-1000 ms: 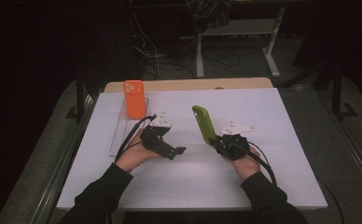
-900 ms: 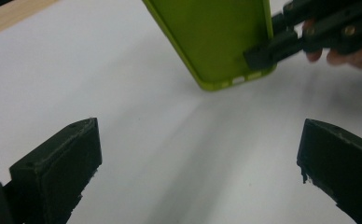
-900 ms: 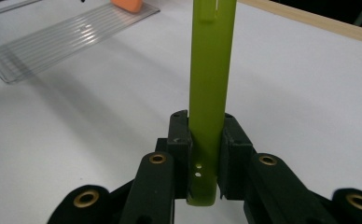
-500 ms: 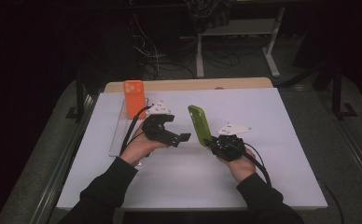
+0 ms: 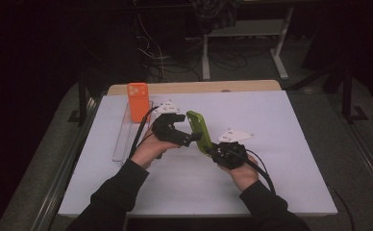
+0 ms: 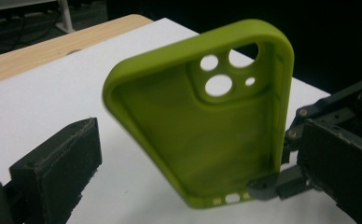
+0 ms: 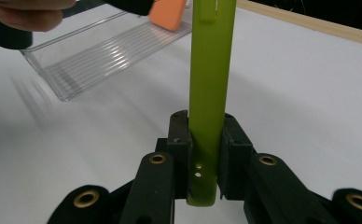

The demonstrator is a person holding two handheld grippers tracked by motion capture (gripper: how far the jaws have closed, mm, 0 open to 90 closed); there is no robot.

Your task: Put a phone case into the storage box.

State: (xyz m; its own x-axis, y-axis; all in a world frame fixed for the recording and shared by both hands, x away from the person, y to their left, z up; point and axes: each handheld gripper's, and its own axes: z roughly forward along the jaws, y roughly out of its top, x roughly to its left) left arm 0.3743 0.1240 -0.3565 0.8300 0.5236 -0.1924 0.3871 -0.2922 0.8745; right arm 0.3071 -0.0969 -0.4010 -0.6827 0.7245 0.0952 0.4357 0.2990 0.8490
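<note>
Since the earlier high view the left gripper (image 5: 192, 138) has swung in from beside the clear tray (image 5: 122, 139) toward the green phone case (image 5: 199, 130), and the right gripper (image 5: 208, 150) has carried that case a little leftward to meet it. From above, the case stands upright over the white surface (image 5: 290, 144), pinched at its bottom end by the right gripper, whose hand (image 5: 240, 171) lies lower right of it; the left gripper's tips sit just beside the case's left face, with the left hand (image 5: 148, 149) behind. An orange phone case (image 5: 138, 101) stands at the far end of the tray, well apart from the green one. Seen from the left gripper view, the green phone case (image 6: 207, 116) shows its hollow inner side with the camera cut-outs at the top, tilted, lying between this gripper's two jaws, which are spread wide and not touching it; the right gripper (image 6: 270, 189) clamps the case's bottom corner. Looking along the right gripper view, the green phone case (image 7: 209, 84) rises edge-on from between the jaws, which are pressed against both its faces near the bottom end. Behind it lie the clear tray (image 7: 104, 51) and the orange phone case (image 7: 167, 14).
</note>
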